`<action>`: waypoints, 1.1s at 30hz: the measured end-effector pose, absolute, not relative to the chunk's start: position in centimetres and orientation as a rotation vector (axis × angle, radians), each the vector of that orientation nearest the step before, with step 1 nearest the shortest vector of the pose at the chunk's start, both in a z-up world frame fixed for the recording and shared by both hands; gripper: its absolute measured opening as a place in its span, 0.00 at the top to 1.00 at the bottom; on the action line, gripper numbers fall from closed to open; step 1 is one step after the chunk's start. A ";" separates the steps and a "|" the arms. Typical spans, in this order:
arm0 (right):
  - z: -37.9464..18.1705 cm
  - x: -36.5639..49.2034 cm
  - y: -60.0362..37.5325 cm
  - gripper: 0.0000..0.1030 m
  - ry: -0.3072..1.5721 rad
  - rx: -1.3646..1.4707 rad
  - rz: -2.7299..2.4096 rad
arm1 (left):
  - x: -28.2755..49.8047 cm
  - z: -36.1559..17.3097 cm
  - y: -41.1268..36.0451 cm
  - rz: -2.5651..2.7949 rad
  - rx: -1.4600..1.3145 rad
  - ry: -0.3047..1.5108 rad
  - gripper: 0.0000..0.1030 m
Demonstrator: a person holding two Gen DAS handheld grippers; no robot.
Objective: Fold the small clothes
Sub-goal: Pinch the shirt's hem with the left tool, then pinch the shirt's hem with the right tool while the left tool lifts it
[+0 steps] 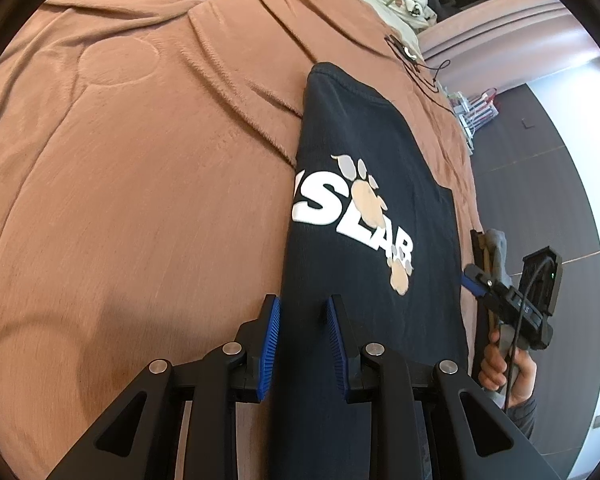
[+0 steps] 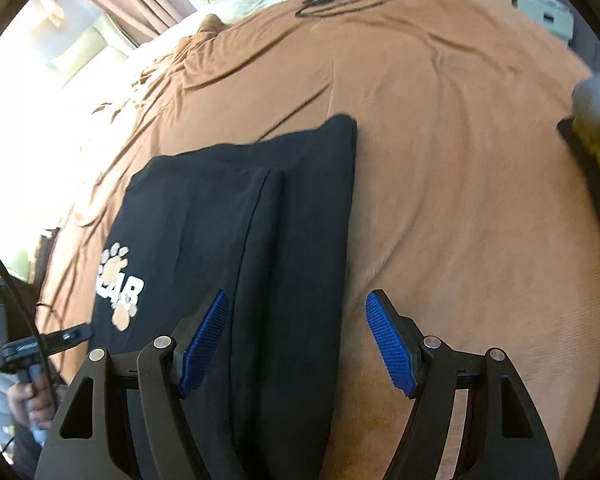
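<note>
Bare brown blanket (image 1: 120, 200) spreads wide to the left of the folded dark shirt (image 1: 364, 208), which lies flat near the bed's right edge. The left gripper (image 1: 303, 344) straddles the shirt's near-left edge, narrowly parted, not pinching. The right gripper (image 2: 296, 340) hangs wide open over the shirt's right edge, holding nothing.

Blanket (image 2: 460, 200) lies open right of the folded shirt (image 2: 240, 208).
</note>
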State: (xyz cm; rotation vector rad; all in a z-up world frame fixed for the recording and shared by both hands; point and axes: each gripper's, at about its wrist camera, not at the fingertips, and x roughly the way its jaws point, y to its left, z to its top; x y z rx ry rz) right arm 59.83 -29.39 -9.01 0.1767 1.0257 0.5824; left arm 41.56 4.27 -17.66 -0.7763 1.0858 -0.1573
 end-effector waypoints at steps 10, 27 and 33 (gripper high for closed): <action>-11.0 63.8 -32.4 0.32 1.064 0.335 0.769 | 45.2 -17.8 4.4 -0.154 -0.756 1.095 0.72; -14.2 70.1 -31.3 0.49 1.078 0.413 0.906 | 51.2 -17.6 5.9 -0.098 -0.697 1.146 0.71; -14.3 70.7 -30.8 0.52 1.069 0.406 0.878 | 52.9 -17.6 6.0 -0.087 -0.684 1.135 0.71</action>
